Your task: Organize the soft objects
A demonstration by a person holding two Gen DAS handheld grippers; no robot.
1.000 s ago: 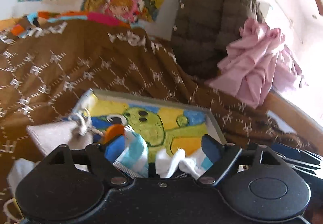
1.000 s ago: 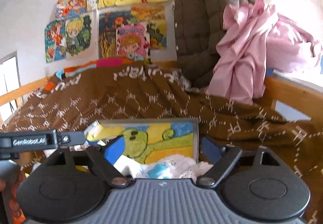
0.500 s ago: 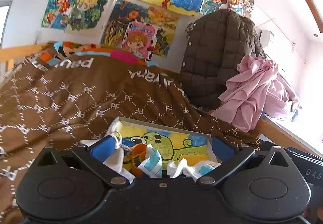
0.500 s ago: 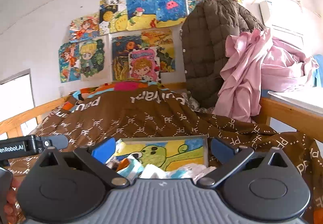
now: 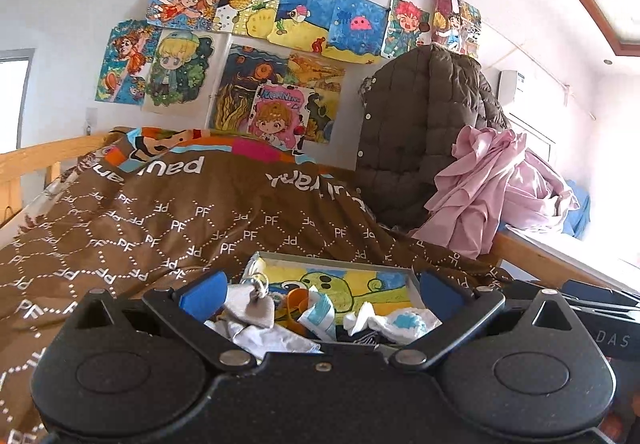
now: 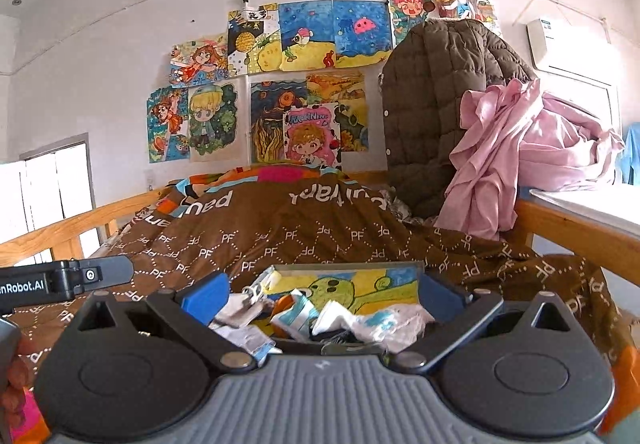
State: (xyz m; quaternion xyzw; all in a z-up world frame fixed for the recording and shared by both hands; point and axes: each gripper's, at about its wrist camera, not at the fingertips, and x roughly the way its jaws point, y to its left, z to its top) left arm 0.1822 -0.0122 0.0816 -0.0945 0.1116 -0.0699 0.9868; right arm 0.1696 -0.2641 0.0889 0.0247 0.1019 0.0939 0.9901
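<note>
A shallow tray point(image 5: 332, 259) with a green cartoon creature painted inside lies on the brown blanket. On its near part sits a heap of small soft things: white and blue socks point(image 5: 384, 324), a striped blue-white sock point(image 5: 322, 314), a grey heart-shaped pouch with a metal ring point(image 5: 256, 308) and something orange point(image 5: 296, 296). My left gripper point(image 5: 320, 292) is open, hanging short of the heap with nothing held. The right wrist view shows the same tray point(image 6: 348, 267) and socks point(image 6: 384, 320). My right gripper point(image 6: 323, 295) is open too, and touches nothing.
The brown "PF" blanket point(image 5: 160, 228) covers the bed. A quilted brown jacket point(image 5: 424, 132) and pink cloth point(image 5: 492, 184) hang at the right over a wooden rail point(image 6: 576, 232). Drawings cover the back wall. The left gripper's body point(image 6: 64, 280) and a hand point(image 6: 12, 376) show at the left.
Both grippers have drawn back from the tray and risen, so the heap looks smaller and more wall shows. Their jaws stand a little wider than a second ago.
</note>
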